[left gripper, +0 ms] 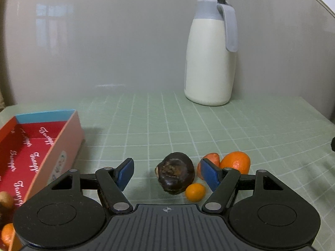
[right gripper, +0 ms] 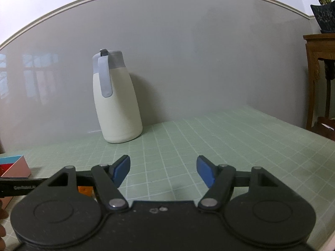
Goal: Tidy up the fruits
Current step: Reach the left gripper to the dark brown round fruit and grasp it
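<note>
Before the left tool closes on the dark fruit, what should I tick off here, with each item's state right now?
1. Left tool open: ok, blue pads wide apart.
2. Dark fruit sits between the pads: ok, roughly centred, untouched.
3. Clear closing path: not ok, the small orange fruit lies against the dark fruit, and another orange fruit sits just behind the right-side pad.
4. Box open and has room: ok, red floor mostly bare.
5. Right tool out of the way: ok, open and empty over the green mat.
6. Pad height against the fruit: cannot tell.
</note>
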